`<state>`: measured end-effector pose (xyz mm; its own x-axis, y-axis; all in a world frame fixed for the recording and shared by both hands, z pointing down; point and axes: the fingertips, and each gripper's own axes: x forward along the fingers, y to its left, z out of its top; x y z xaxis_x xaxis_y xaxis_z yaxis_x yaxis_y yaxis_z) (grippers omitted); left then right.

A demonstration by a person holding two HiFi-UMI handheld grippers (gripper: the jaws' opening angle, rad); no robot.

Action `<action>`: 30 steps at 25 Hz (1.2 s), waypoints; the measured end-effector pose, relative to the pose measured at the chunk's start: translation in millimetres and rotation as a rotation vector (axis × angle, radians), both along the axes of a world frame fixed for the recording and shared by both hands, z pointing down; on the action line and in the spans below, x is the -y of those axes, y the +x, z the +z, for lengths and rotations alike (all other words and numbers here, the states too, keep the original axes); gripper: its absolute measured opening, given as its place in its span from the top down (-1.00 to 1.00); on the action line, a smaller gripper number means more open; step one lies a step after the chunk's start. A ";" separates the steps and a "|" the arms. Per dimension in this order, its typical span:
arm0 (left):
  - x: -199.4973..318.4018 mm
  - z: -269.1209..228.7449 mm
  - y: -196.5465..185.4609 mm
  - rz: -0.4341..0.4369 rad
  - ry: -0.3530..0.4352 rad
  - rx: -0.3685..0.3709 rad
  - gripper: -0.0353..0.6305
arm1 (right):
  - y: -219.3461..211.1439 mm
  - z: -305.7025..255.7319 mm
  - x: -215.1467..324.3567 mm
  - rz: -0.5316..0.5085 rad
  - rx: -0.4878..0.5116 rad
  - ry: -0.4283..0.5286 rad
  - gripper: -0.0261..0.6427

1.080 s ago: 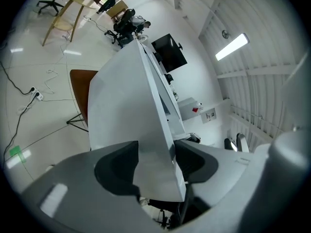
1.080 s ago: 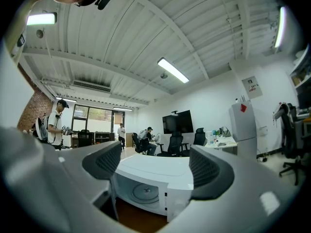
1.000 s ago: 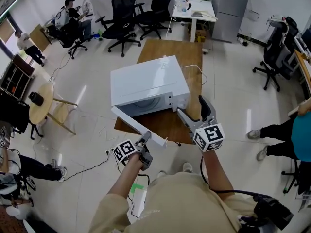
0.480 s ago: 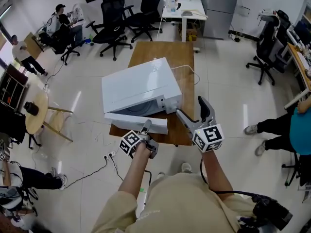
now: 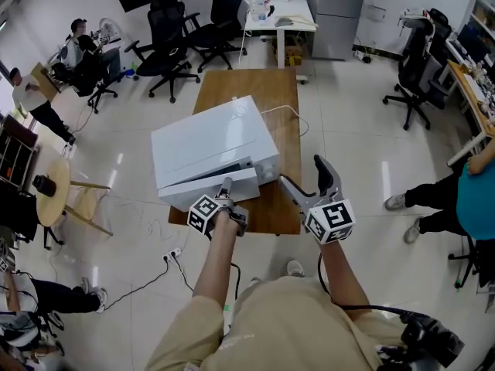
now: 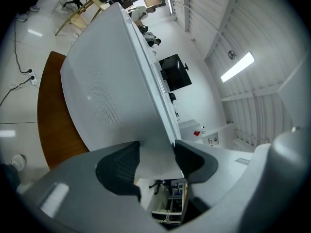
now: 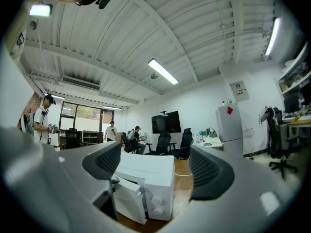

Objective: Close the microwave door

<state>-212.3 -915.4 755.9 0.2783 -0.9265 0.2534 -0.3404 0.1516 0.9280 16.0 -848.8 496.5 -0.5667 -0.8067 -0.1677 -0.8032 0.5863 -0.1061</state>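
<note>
The white microwave sits on the brown wooden table, near its front edge. Its door stands only slightly ajar, close to the front of the oven. My left gripper is shut, and its tips rest against the door's outer face near the free edge. In the left gripper view the door fills the frame and runs down to the left gripper. My right gripper hovers open to the right of the microwave, holding nothing. In the right gripper view the microwave stands ahead of the right gripper.
Black office chairs and a white desk stand behind the table. A round wooden stool is at the left. A cable and power strip lie on the floor. A person stands at the right.
The door has swung from wide open to almost against the microwave. My left gripper moved with it, up and to the right. The right gripper has hardly moved.
</note>
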 end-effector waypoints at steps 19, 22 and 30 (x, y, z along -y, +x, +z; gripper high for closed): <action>-5.6 9.4 -3.0 0.154 0.110 0.429 -0.16 | -33.2 14.0 -6.8 -0.113 0.015 0.003 -0.36; -41.2 -4.5 -33.1 0.122 0.169 0.529 -0.22 | -43.5 16.2 -16.7 -0.150 0.014 0.006 -0.36; -136.5 -95.2 -140.1 0.050 0.408 0.892 -0.24 | -149.7 20.3 -74.8 -0.209 -0.010 0.041 -0.36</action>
